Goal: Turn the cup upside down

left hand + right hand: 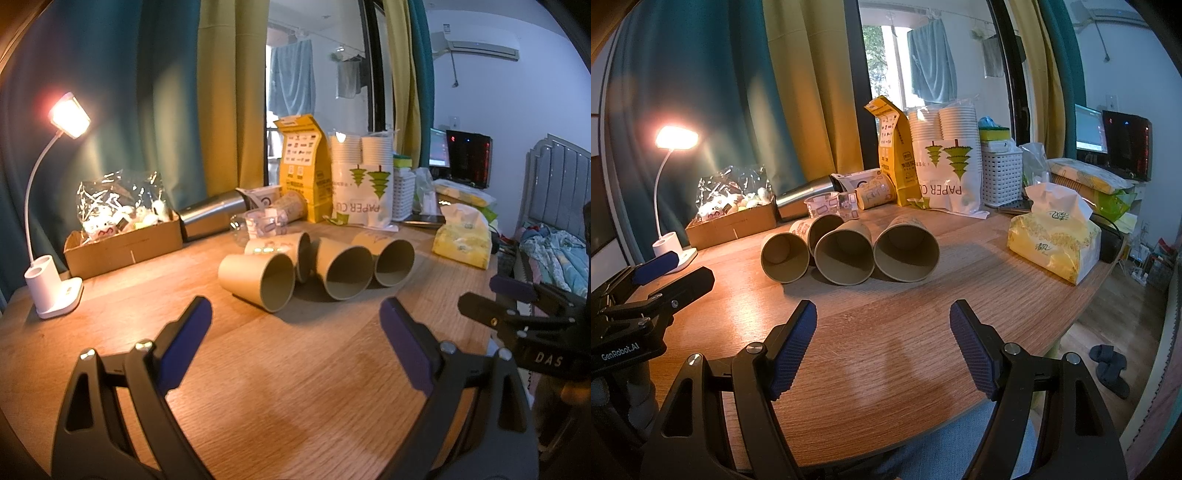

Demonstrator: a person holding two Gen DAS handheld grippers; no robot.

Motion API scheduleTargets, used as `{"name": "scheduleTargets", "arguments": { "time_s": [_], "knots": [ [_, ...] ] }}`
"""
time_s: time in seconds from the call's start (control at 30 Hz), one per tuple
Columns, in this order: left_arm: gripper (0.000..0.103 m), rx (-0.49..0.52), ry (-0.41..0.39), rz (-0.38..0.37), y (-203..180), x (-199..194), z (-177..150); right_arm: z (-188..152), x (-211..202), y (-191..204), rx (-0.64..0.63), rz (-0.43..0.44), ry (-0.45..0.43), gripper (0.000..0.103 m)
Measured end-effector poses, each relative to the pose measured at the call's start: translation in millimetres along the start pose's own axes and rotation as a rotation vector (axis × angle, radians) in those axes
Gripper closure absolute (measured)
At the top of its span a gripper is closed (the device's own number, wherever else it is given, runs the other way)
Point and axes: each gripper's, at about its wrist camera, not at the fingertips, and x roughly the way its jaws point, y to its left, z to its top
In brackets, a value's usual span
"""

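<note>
Several paper cups lie on their sides in a row on the wooden table (pixel 258 369), mouths toward me. In the left wrist view the nearest cup (pixel 258 280) is leftmost, with others (pixel 343 271) beside it. In the right wrist view the row runs from a left cup (pixel 783 257) to a right cup (pixel 905 251). My left gripper (pixel 295 317) is open and empty, short of the cups. My right gripper (pixel 882 319) is open and empty, also short of them. Each gripper shows at the edge of the other's view.
A lit desk lamp (pixel 55 221) stands at the left, a cardboard box (pixel 122 243) of wrapped items behind. A steel bottle (pixel 214 214), yellow bag (pixel 303 166), paper-cup pack (pixel 362 184) and white basket (pixel 1001 177) line the back. A tissue pack (pixel 1052 240) lies right.
</note>
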Motion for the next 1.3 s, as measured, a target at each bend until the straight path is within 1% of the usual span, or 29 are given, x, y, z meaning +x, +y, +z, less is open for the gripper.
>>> {"name": "scheduleTargets", "arguments": {
  "time_s": [0.2, 0.33, 0.4, 0.47, 0.5, 0.53, 0.57, 0.6, 0.67, 0.73, 0.8, 0.87, 0.93, 1.0, 1.07, 1.13, 1.17, 1.23, 1.3],
  "knots": [
    [0.009, 0.006, 0.013, 0.001, 0, 3, 1, -2, 2, -3, 0.013, 0.01, 0.012, 0.025],
    [0.009, 0.025, 0.045, 0.005, -5, 8, 2, -2, 12, -10, 0.026, 0.026, 0.037, 0.025],
    [0.009, 0.035, 0.084, -0.011, -5, 16, 3, 0, 19, -17, 0.035, 0.035, 0.046, 0.025],
    [0.009, 0.055, 0.134, -0.01, -9, 28, 6, 1, 25, -26, 0.05, 0.04, 0.053, 0.025],
    [0.009, 0.069, 0.178, -0.014, -12, 37, 10, 2, 28, -30, 0.051, 0.023, 0.055, 0.025],
    [0.01, 0.074, 0.209, -0.021, -16, 43, 13, 2, 30, -32, 0.027, -0.033, 0.048, 0.025],
    [0.01, 0.078, 0.225, -0.024, -19, 46, 17, 2, 32, -32, -0.009, -0.076, 0.036, 0.025],
    [0.009, 0.089, 0.235, -0.026, -23, 51, 25, 2, 34, -33, -0.027, -0.086, 0.032, 0.025],
    [0.009, 0.119, 0.272, -0.037, -35, 62, 38, 2, 41, -44, -0.01, -0.055, 0.041, 0.025],
    [0.009, 0.11, 0.308, -0.056, -45, 76, 54, 2, 50, -56, 0.011, -0.042, 0.056, 0.025],
    [0.009, 0.096, 0.361, -0.086, -56, 99, 72, 3, 59, -71, 0.026, -0.037, 0.064, 0.025],
    [0.009, 0.073, 0.4, -0.091, -65, 123, 89, 4, 65, -82, 0.039, -0.026, 0.063, 0.025],
    [0.009, 0.037, 0.463, -0.11, -76, 151, 102, 6, 71, -93, 0.049, -0.012, 0.059, 0.025],
    [0.009, 0.033, 0.513, -0.109, -88, 177, 111, 7, 75, -100, 0.06, 0.008, 0.06, 0.025],
    [0.009, 0.041, 0.546, -0.1, -100, 198, 118, 7, 79, -106, 0.066, 0.027, 0.062, 0.025],
    [0.009, 0.07, 0.589, -0.086, -111, 219, 120, 8, 82, -110, 0.074, 0.043, 0.062, 0.025],
    [0.009, 0.075, 0.615, -0.071, -115, 230, 120, 8, 84, -115, 0.085, 0.057, 0.061, 0.025],
    [0.009, 0.068, 0.671, -0.073, -122, 248, 120, 8, 86, -119, 0.104, 0.078, 0.052, 0.025],
    [0.009, 0.089, 0.737, -0.052, -130, 265, 116, 6, 87, -127, 0.134, 0.104, 0.048, 0.025]
  ]
}}
